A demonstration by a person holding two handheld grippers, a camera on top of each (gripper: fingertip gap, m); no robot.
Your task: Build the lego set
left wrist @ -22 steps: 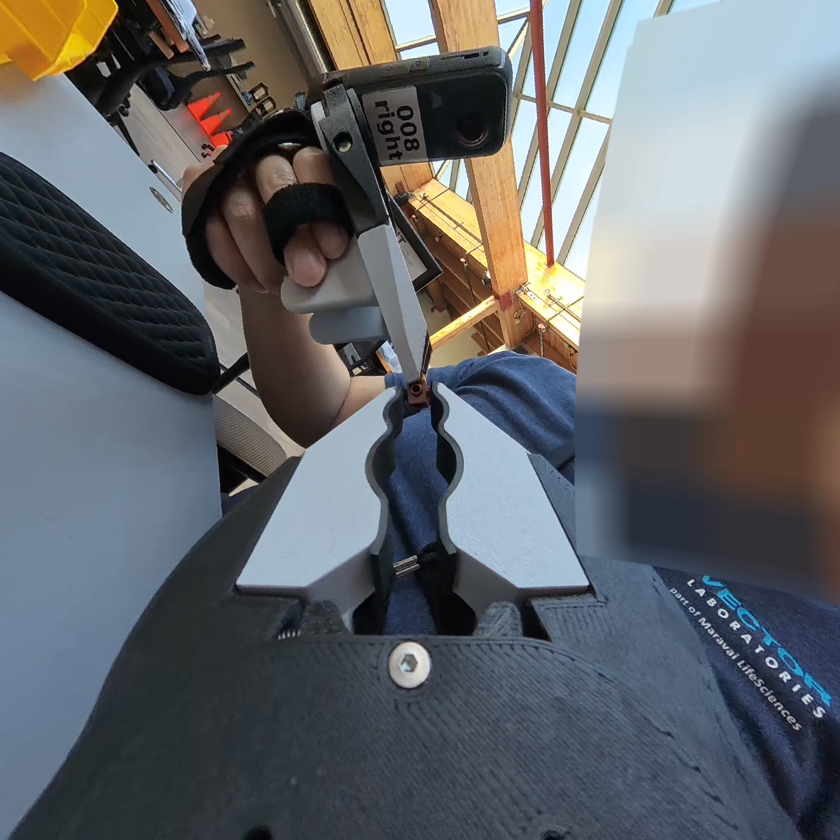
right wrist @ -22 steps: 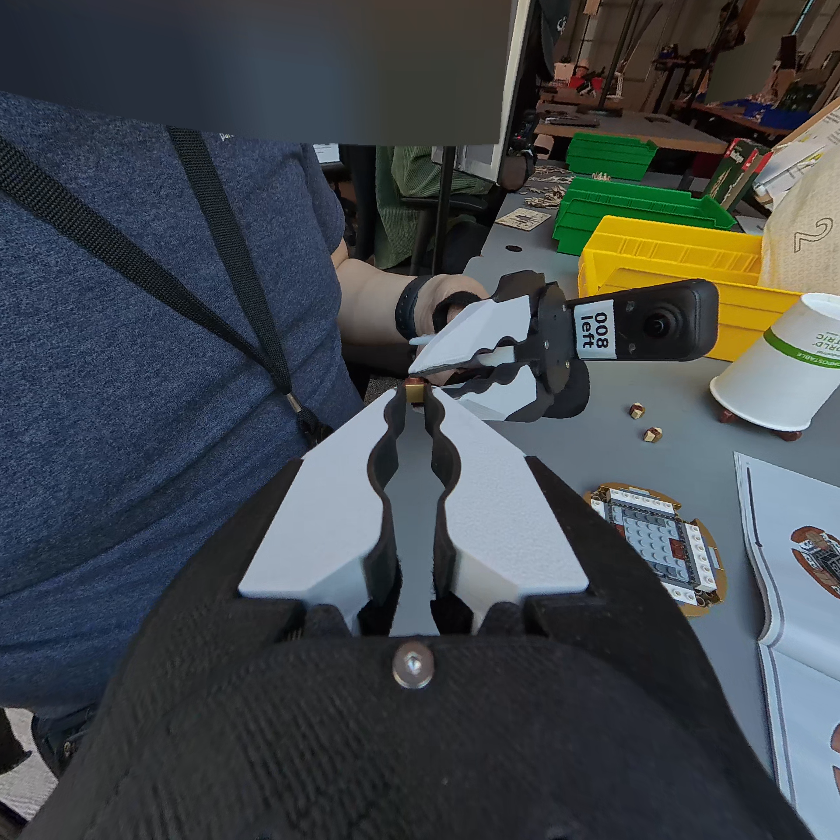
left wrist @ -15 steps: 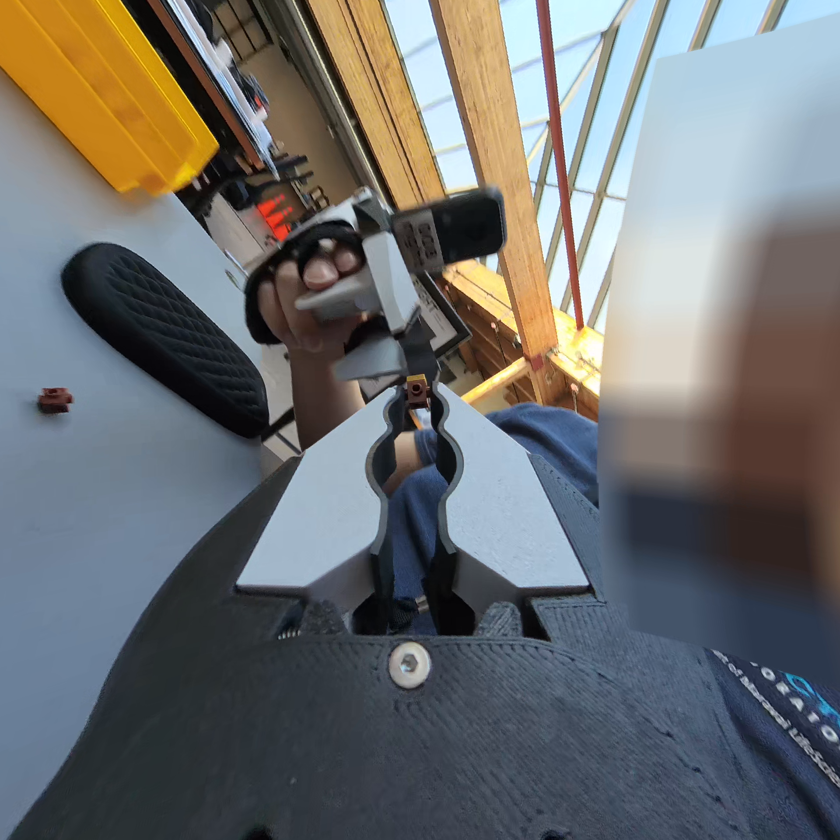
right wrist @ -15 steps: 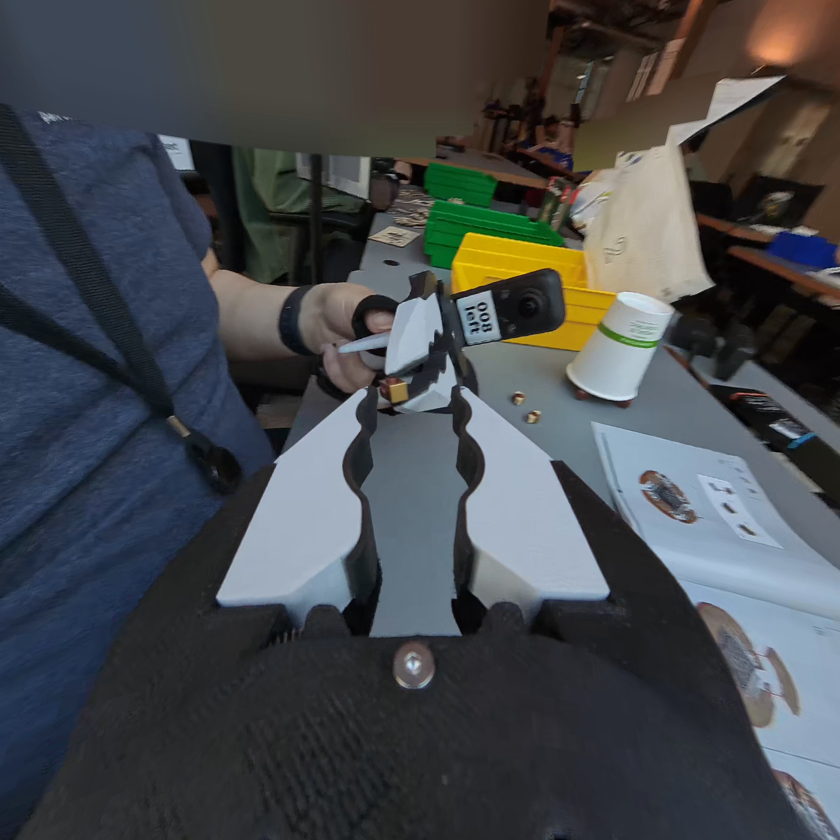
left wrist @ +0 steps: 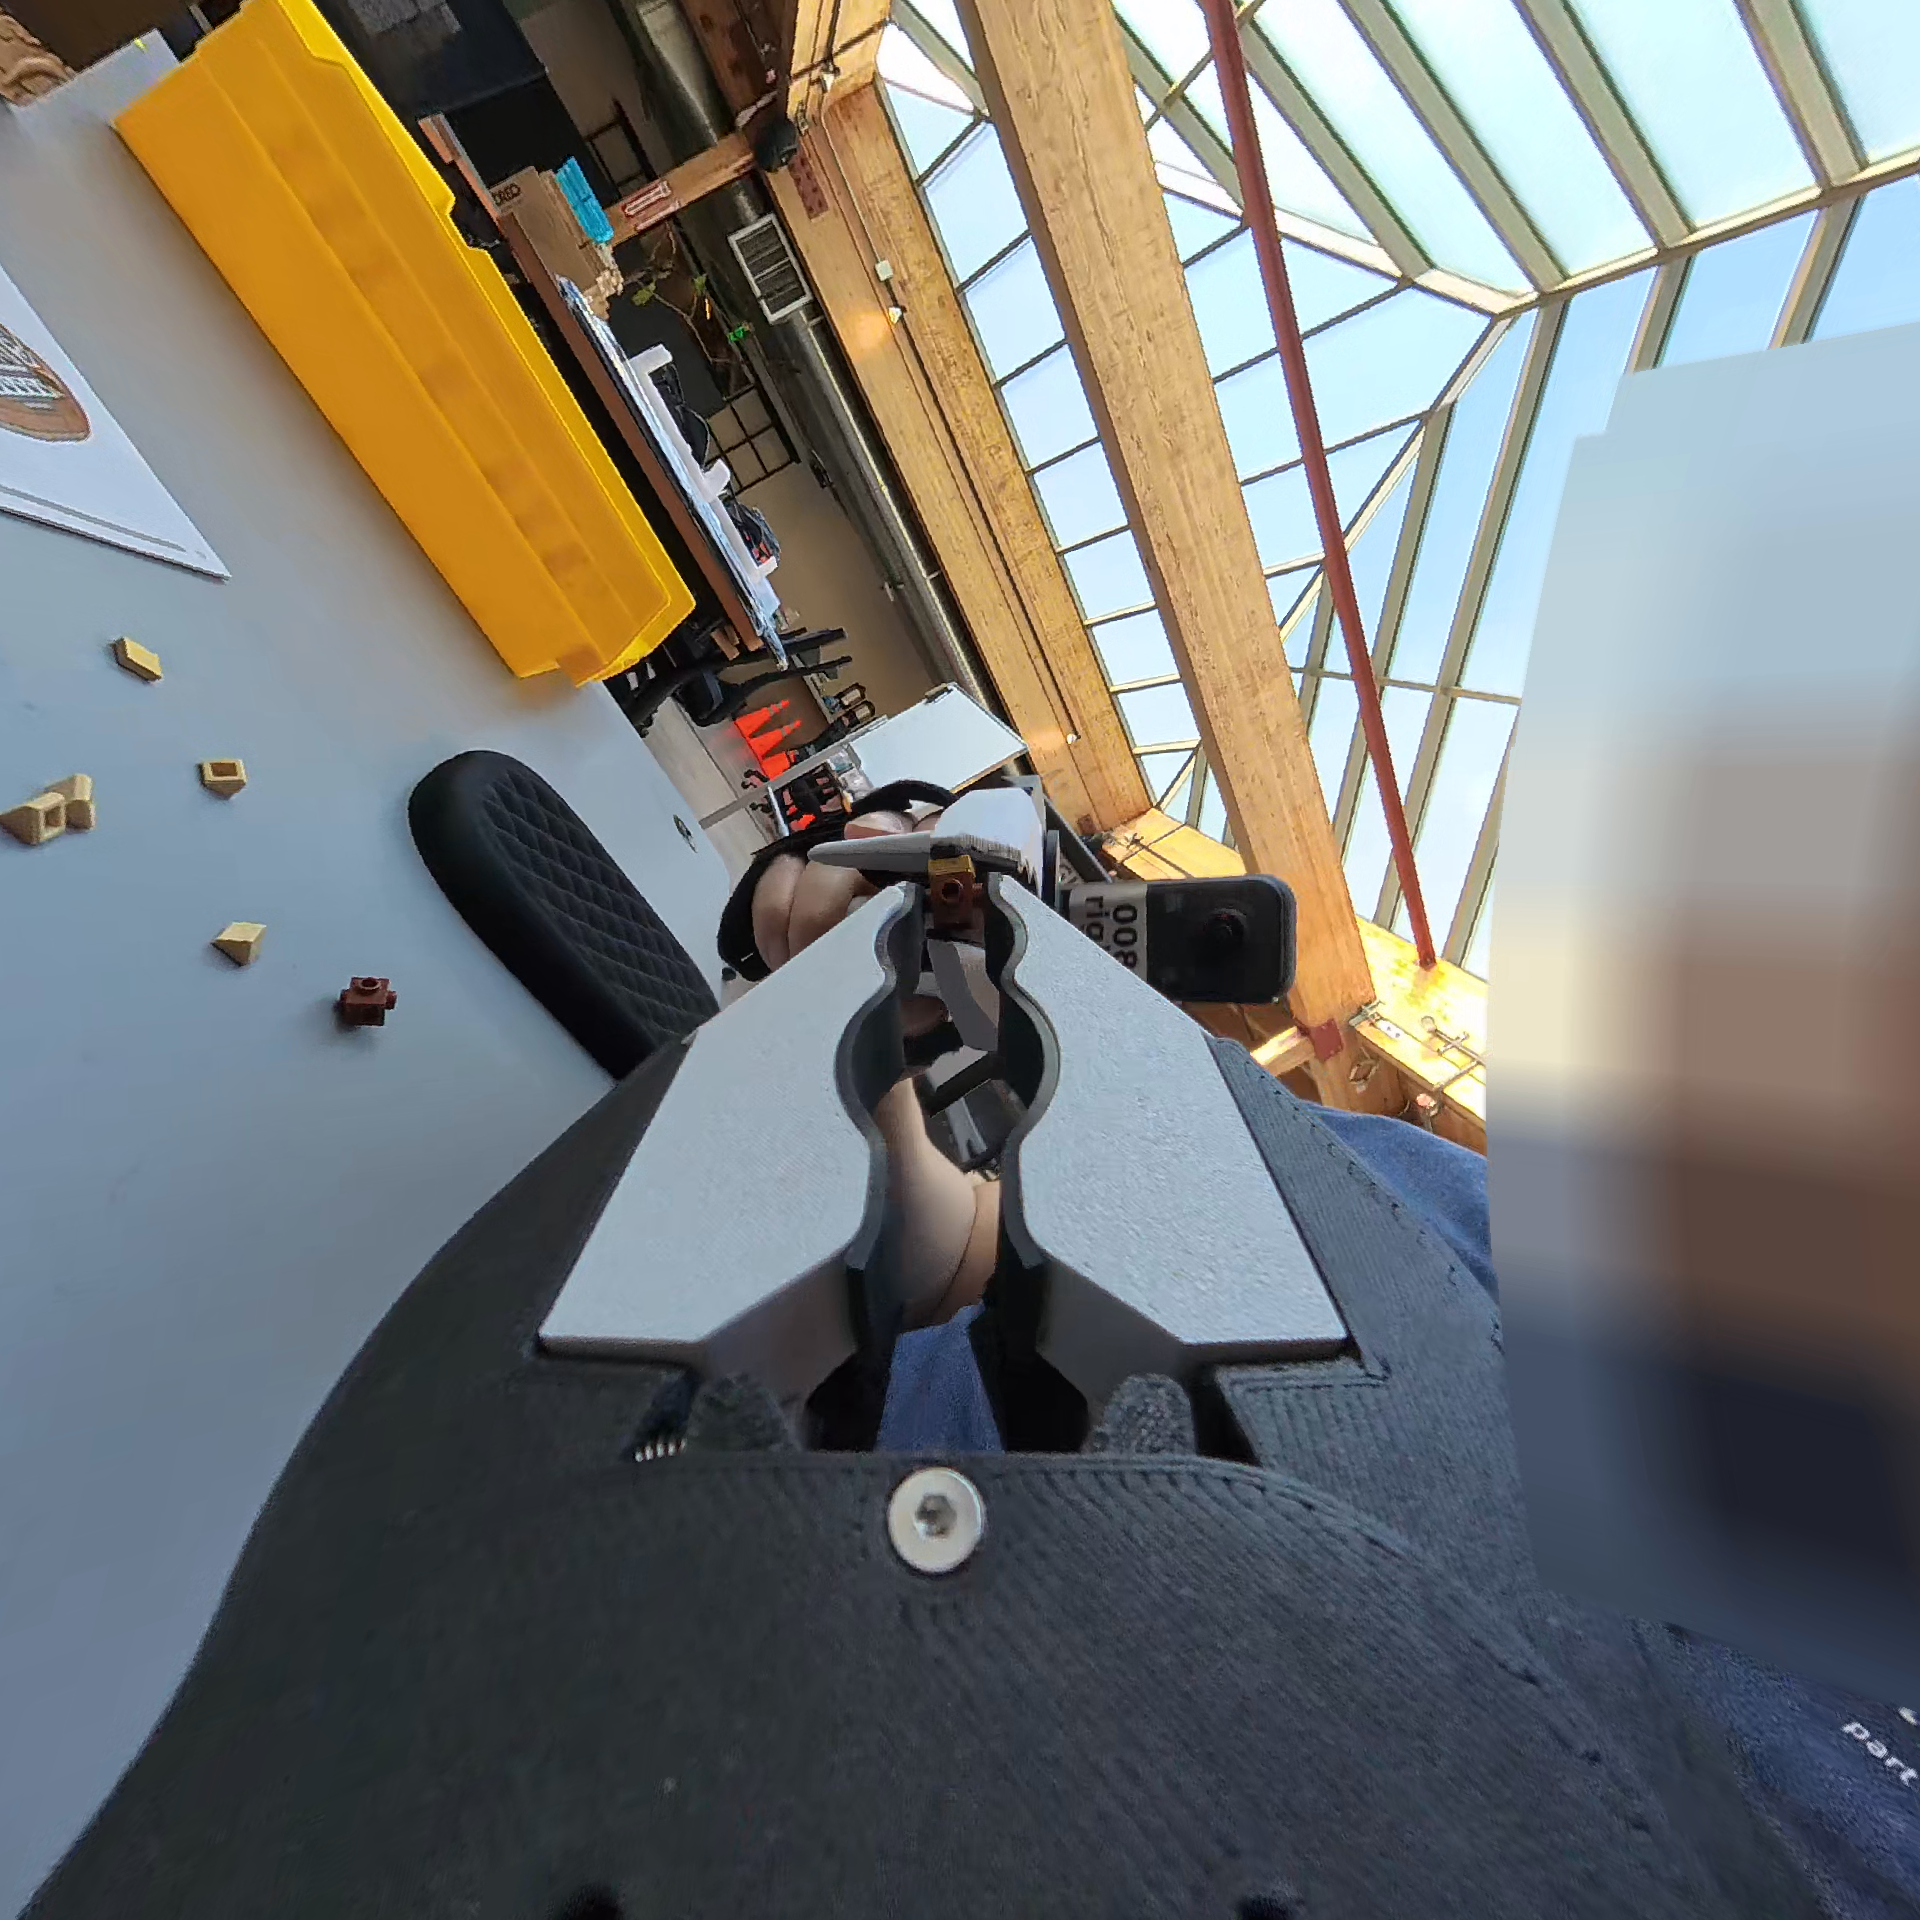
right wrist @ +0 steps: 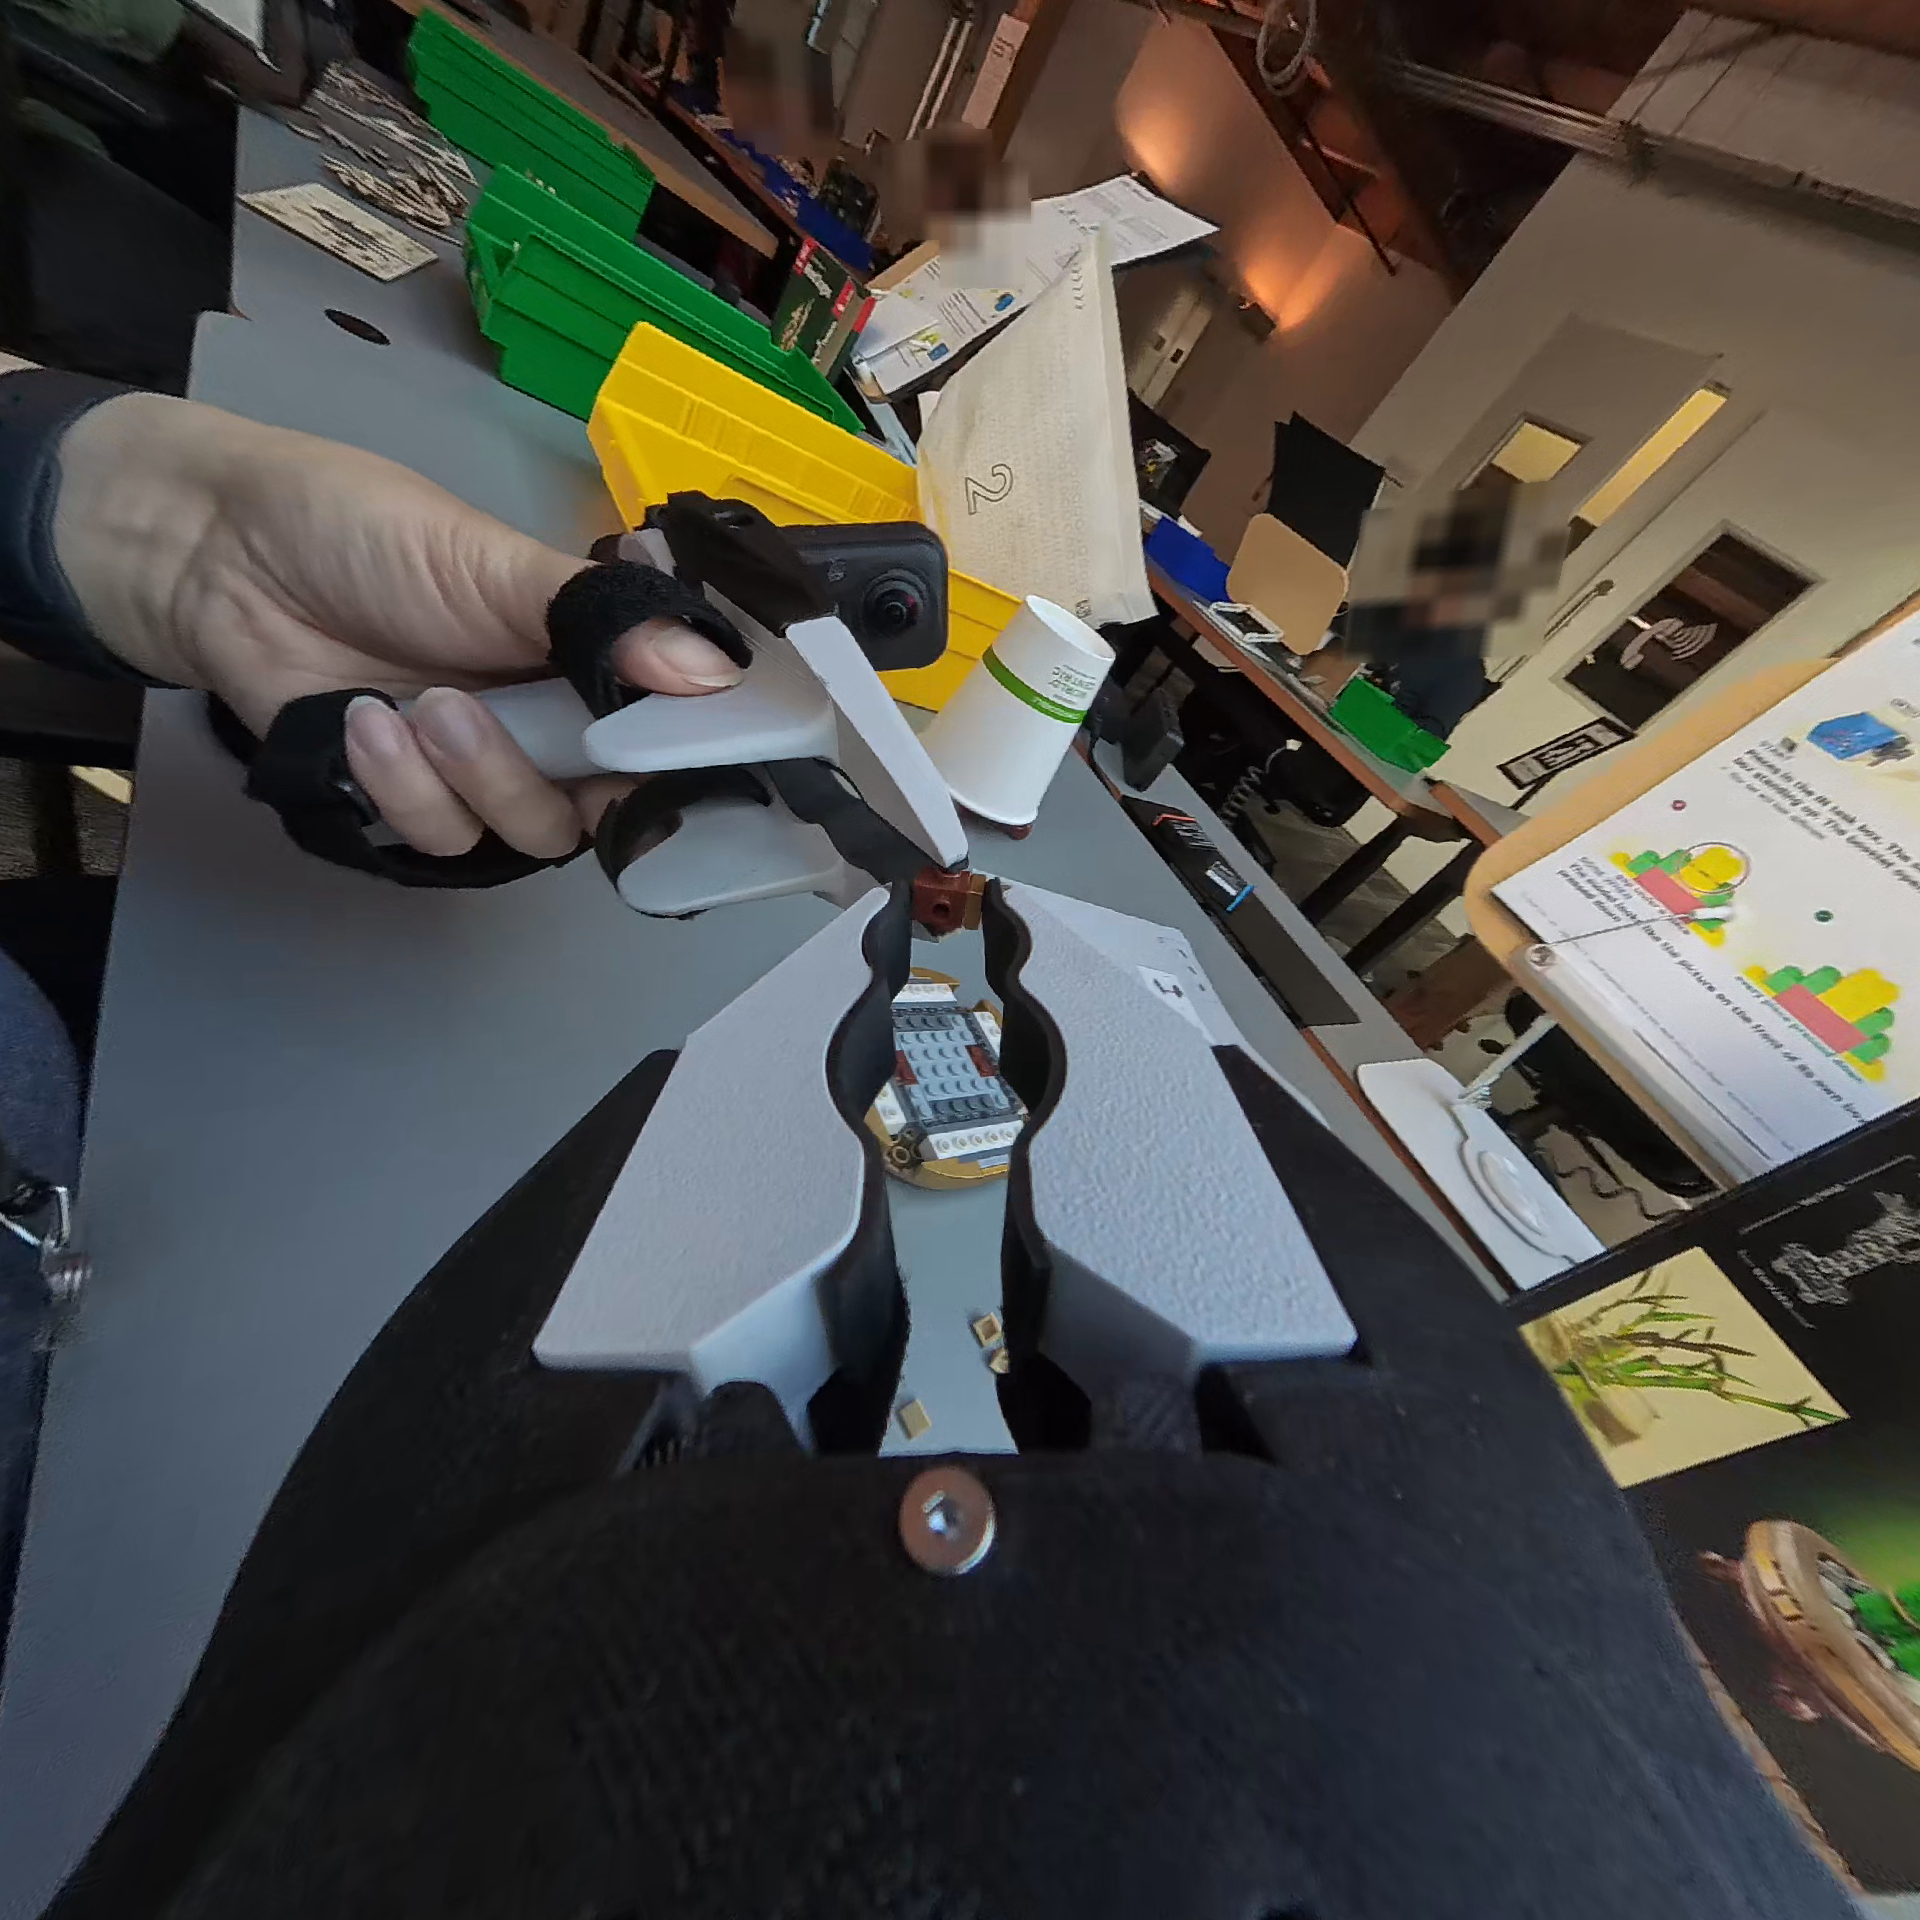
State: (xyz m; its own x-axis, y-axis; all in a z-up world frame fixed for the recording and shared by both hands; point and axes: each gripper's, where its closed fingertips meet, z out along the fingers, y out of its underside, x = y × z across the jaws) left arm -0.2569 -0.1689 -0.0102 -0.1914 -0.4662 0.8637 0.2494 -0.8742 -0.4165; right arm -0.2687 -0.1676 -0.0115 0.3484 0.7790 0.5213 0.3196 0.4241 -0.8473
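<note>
Honestly, both grippers — left gripper (left wrist: 954,894), right gripper (right wrist: 943,902) — look clamped on one tiny brown brick (right wrist: 943,900): light, rigid, slippery; pinch flat sides, above the tabletop (right wrist: 312,1039) middle.

left tool (left wrist: 948,902): two pale grey wedge fingers, wavy black-lined inner edges, black textured printed body
right tool (right wrist: 943,902): same build, same colours
screw: one silver hex-socket screw (left wrist: 935,1521) centred on each body
camera: black action cam (right wrist: 883,608) on each tool, white sticker on its side
hand (right wrist: 343,623): black fabric finger loops
clothing: dark blue shirt (left wrist: 1766,1766)
</note>
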